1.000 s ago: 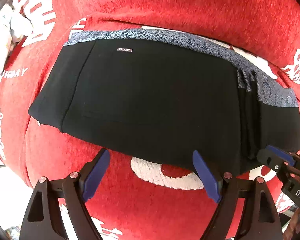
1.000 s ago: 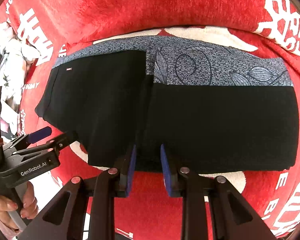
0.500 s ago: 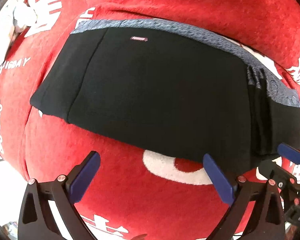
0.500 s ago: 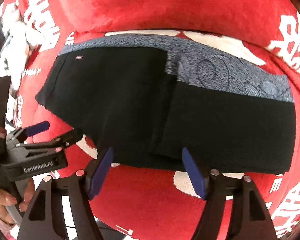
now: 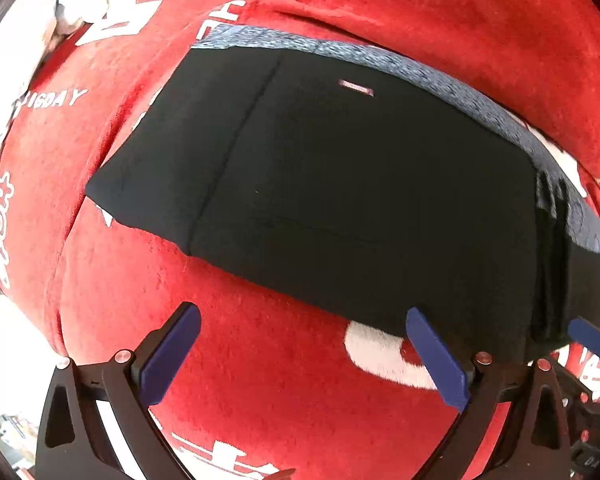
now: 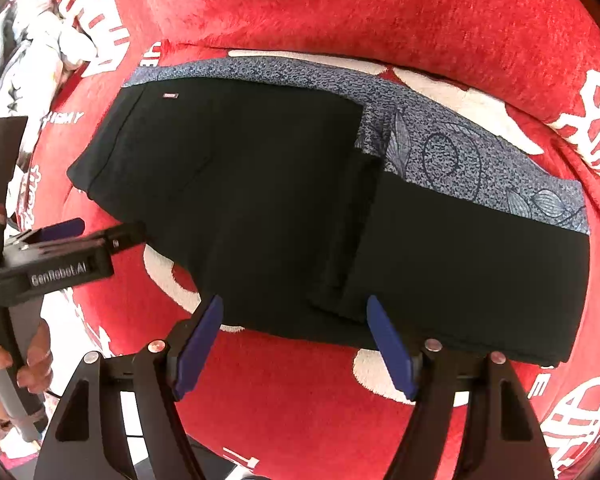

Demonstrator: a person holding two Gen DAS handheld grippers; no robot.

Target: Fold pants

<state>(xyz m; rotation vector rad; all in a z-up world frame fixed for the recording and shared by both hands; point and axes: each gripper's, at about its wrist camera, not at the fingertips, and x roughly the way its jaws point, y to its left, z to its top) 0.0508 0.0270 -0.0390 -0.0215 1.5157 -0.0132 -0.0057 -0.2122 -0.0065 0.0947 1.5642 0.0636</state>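
Two layers of the black pants (image 5: pixel 360 200) overlap near the right, and what the fold covers is hidden; the small label (image 5: pixel 356 88) is too blurred to read. The pants lie folded flat on a red blanket (image 5: pixel 260 380) with white lettering, a grey patterned cloth (image 6: pixel 460 152) showing along their far edge. A pale heap (image 6: pixel 32 40) at the upper left is hard to make out. The left tongs (image 5: pixel 300 350) are spread wide and hold nothing, just short of the pants' near edge. The right tongs (image 6: pixel 296 340) are likewise wide apart and empty, their blue pads (image 6: pixel 388 344) level with the near hem; contact cannot be told.
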